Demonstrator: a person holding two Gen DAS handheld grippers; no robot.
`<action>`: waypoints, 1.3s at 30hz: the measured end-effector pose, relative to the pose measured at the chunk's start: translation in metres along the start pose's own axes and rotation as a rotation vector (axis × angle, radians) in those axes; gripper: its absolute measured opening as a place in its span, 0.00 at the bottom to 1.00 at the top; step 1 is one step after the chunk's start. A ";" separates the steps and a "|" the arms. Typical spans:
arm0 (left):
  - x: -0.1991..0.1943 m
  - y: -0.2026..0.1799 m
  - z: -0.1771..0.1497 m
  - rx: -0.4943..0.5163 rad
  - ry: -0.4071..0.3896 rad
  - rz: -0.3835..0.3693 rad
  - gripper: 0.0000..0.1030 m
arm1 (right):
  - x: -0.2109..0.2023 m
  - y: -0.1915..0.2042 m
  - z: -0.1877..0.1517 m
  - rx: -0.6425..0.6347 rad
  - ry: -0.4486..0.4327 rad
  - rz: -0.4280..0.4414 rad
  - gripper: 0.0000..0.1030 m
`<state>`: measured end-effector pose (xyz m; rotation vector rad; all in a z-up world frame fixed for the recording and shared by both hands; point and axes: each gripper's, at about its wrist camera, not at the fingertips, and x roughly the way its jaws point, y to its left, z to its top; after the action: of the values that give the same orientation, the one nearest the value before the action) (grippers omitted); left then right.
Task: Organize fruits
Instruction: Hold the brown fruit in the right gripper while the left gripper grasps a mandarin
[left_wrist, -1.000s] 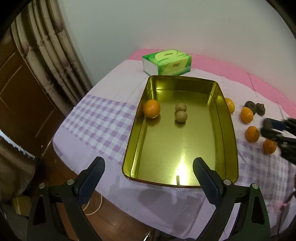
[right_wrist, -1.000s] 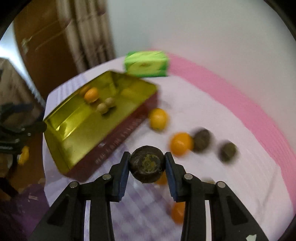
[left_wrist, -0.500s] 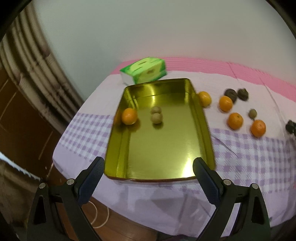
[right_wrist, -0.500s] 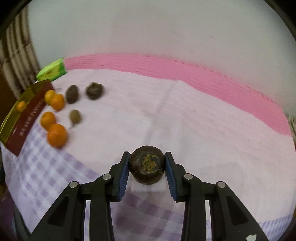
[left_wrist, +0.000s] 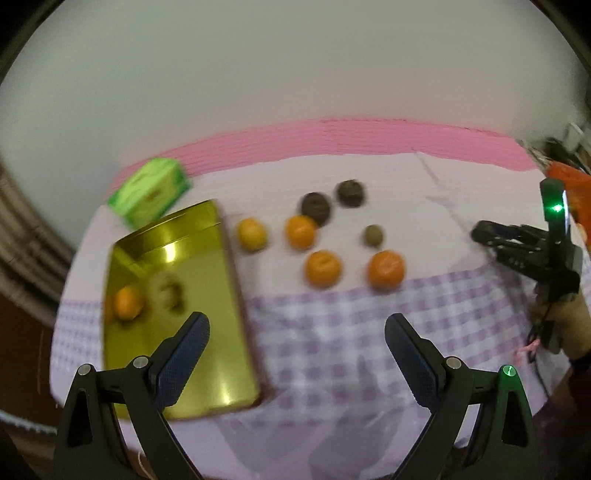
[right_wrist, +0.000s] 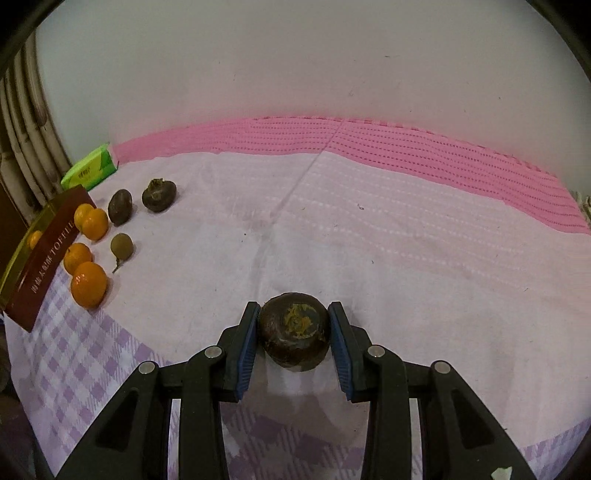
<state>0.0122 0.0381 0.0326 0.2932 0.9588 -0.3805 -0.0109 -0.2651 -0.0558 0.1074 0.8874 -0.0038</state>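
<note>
At the far left a gold tray (left_wrist: 173, 258) lies on a surface (right_wrist: 406, 229) covered by a pink and lilac-checked cloth, with a green tissue box (left_wrist: 149, 192) just behind it. One orange (left_wrist: 127, 302) and two small brownish fruits (left_wrist: 168, 290) (blurred here) already lie inside the tray.

To the tray's right, loose fruit sits on the cloth: four oranges, among them a near orange (right_wrist: 89, 284), a small greenish-brown fruit (right_wrist: 122, 246), and two dark fruits (right_wrist: 159, 195) near the back.

The left gripper (left_wrist: 295, 354) hangs above the checked part of the cloth, between the tray and the loose fruit, its jaws spread wide with nothing between them.

Further right, well apart from the rest, the right gripper (right_wrist: 293, 341) is clamped on a dark round fruit (right_wrist: 293, 332) with a yellowish patch on top. Both pads press its sides, and the fruit sits low over bare cloth; whether it touches the cloth cannot be told.

The step in hand appears to be sorting: this dark fruit is being carried or set down at an empty spot on the right side, away from the tray (perhaps starting a group of its own kind). If so, the next move calls for lowering it until it rests, then easing the jaws apart gently so the round fruit does not roll.
</note>
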 end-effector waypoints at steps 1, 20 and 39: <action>0.006 -0.003 0.006 0.012 0.004 -0.006 0.93 | 0.000 -0.001 0.000 0.005 -0.001 0.006 0.33; 0.138 0.003 0.034 -0.082 0.254 -0.113 0.38 | -0.003 -0.013 0.001 0.065 -0.011 0.084 0.33; 0.014 0.071 -0.035 -0.360 0.099 -0.082 0.38 | -0.001 -0.010 0.004 0.051 -0.005 0.061 0.33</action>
<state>0.0248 0.1136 0.0068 -0.0561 1.1181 -0.2633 -0.0090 -0.2754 -0.0536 0.1819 0.8793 0.0306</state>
